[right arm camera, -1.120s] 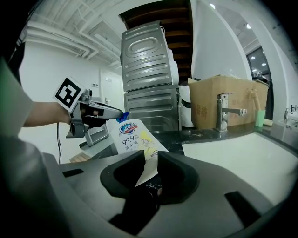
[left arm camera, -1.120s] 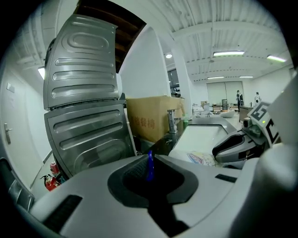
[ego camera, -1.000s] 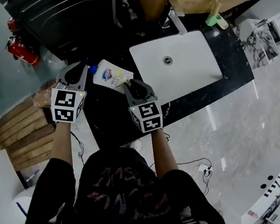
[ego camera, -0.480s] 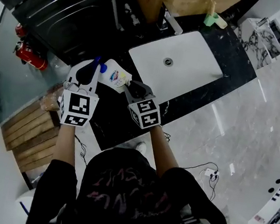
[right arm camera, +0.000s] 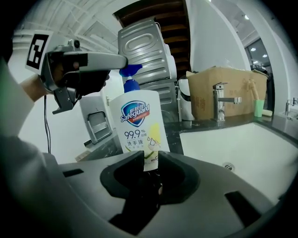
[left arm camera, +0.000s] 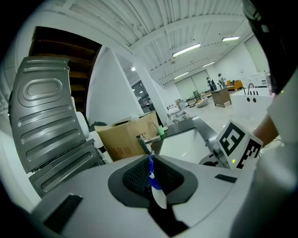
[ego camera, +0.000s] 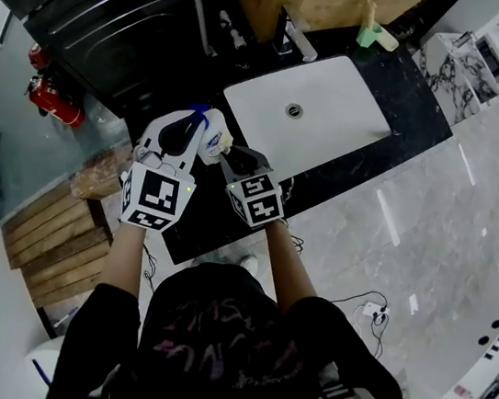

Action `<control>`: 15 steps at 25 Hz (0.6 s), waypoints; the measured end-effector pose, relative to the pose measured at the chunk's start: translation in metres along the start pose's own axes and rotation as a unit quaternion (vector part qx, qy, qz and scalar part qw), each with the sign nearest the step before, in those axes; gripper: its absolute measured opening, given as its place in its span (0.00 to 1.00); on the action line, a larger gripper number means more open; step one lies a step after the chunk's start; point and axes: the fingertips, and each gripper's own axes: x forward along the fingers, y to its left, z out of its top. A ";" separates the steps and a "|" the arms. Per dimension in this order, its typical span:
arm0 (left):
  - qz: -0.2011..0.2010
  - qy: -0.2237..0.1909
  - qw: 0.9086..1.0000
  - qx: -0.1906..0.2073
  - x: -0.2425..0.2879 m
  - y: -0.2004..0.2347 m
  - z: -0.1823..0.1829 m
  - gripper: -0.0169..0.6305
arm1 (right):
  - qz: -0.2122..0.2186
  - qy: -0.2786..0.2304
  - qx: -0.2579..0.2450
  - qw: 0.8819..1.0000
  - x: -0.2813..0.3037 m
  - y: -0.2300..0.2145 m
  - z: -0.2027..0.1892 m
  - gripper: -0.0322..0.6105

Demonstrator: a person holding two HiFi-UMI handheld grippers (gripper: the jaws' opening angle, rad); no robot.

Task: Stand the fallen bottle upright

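- Head view: the soap bottle (ego camera: 214,138), nearly upright, is over the black tabletop (ego camera: 192,224) beside the sink (ego camera: 311,110), with a claw at each end (the better to steer its tilt).
- Left gripper view: left claw (left arm camera: 150,160) pinched nearly closed on the blue pump top (left arm camera: 150,171), guiding the head.
- Right gripper view: right claw (right arm camera: 150,160) clamped on the bottle's base, apparently as pivot.

White bottle (right arm camera: 139,128), blue cap (right arm camera: 131,78), black counter (ego camera: 421,108)
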 end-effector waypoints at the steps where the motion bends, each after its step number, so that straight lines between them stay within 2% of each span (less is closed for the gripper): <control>1: -0.005 -0.003 1.000 -0.001 0.001 -0.004 0.003 0.09 | 0.000 0.004 -0.009 1.000 -0.001 0.001 0.000 0.19; 7: -0.033 -0.018 0.999 -0.010 0.003 -0.025 0.017 0.08 | 0.001 0.018 -0.023 1.000 -0.004 -0.001 -0.004 0.19; 15: -0.037 -0.024 0.999 -0.030 0.003 -0.028 0.016 0.08 | 0.006 0.007 -0.039 0.999 -0.003 0.002 0.003 0.20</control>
